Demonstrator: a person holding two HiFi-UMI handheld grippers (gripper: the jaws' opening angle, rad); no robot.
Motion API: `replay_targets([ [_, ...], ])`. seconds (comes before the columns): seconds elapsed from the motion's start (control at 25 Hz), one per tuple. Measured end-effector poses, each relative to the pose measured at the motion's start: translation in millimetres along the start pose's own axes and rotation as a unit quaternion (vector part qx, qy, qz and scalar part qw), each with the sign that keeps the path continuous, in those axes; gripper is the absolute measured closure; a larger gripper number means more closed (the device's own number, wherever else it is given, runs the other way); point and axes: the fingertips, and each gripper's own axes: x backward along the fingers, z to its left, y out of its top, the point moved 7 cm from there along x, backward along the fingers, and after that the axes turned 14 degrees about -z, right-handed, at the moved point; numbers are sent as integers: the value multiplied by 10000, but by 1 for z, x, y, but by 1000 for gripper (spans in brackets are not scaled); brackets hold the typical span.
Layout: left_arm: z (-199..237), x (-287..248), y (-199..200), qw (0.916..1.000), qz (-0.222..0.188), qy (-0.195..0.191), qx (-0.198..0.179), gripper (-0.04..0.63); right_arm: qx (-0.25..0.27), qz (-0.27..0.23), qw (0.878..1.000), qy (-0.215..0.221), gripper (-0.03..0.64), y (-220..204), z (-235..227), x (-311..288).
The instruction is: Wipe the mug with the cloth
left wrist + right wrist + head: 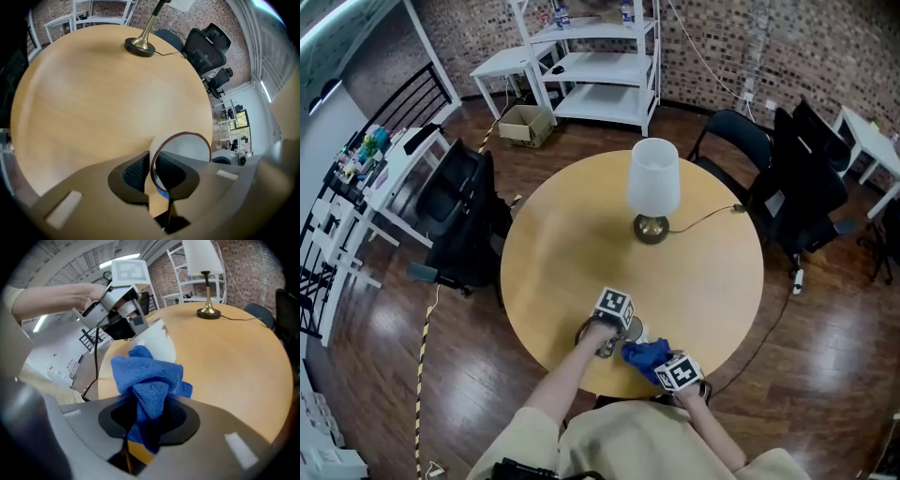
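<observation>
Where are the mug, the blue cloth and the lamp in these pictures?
mug (186, 149): left gripper view, on its pale inner wall below the dark rim.
blue cloth (151, 380): right gripper view, on the bunched middle fold.
lamp (653, 176): head view, on its white shade.

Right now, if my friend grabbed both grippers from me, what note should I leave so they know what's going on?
Left gripper: shut on the mug, pinching its rim. The mug is tilted, by the near edge of the table.
Right gripper: shut on the blue cloth, which is bunched up against the mug's outside.
Done: mug and cloth are both in hand and brought together.
Left: rub the cloth over the mug. How much is already wiped cannot be told.
The lamp stands across the table, well away.
</observation>
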Motion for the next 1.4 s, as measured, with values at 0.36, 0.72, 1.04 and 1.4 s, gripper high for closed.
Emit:
replay_targets([
  [0.36, 1, 9, -5, 9986, -158, 504, -78, 549, -946, -591, 9930, -397, 497, 18, -30, 17],
  [0.72, -2, 17, -2, 9887, -559, 1123, -815, 554, -1417, -1197, 9824, -209, 578, 43, -62, 39],
  [1.04, -1, 22, -11, 9931, -1032, 479, -297, 518, -1480, -1466, 9780, -98, 581, 46, -69, 39],
  [1.4, -2, 79, -2, 9769, -2135, 41, -83, 456, -1440, -2334, 9614, 234, 584, 98, -63, 81],
])
